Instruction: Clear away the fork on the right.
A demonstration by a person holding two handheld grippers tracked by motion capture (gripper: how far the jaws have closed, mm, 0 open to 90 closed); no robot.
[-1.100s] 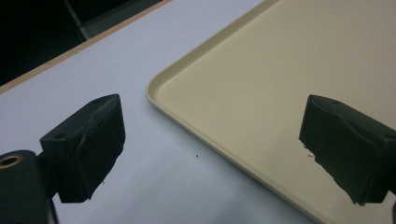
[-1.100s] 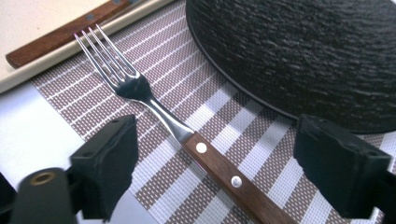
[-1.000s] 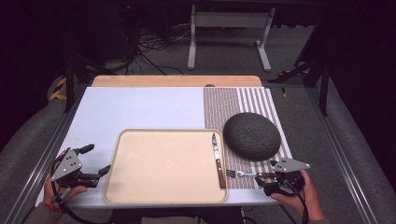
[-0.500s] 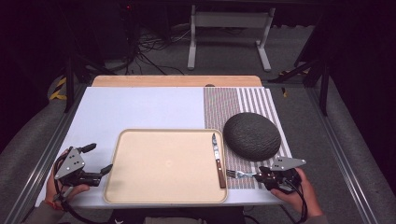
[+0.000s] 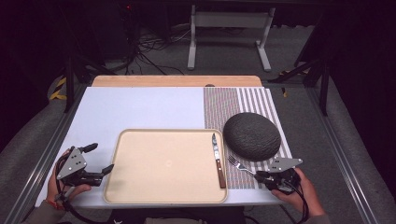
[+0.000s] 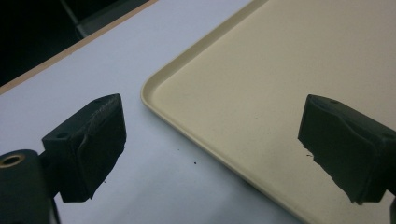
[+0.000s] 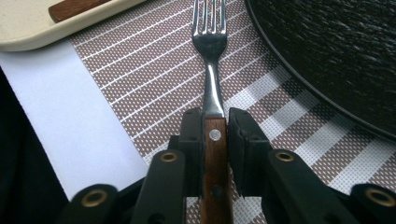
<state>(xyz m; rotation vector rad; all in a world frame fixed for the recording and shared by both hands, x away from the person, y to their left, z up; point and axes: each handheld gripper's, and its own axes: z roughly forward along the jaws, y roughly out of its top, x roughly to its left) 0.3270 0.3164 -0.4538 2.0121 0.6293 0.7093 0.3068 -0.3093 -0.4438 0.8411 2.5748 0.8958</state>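
Note:
A fork (image 5: 239, 165) with a wooden handle lies on the striped placemat (image 5: 233, 100), tines pointing to the far left. My right gripper (image 5: 259, 176) has just been closing, and its pads now press on both sides of the fork's handle (image 7: 214, 154). The tines (image 7: 208, 18) rest flat on the mat ahead of the right gripper (image 7: 215, 123). My left gripper (image 5: 102, 157) stands open by the left edge of the beige tray (image 5: 163, 163), nothing between its fingers (image 6: 91, 140). The tray's near corner (image 6: 154, 93) lies between the left jaws.
A knife (image 5: 217, 161) with a wooden handle lies along the tray's right side. A dark round plate (image 5: 251, 135) sits upside down on the placemat just beyond the fork. The white table surface (image 5: 140, 107) stretches behind the tray.
The right gripper's jaws have closed from wide apart onto the fork's handle. Neither hand has shifted, and the left gripper stays open.

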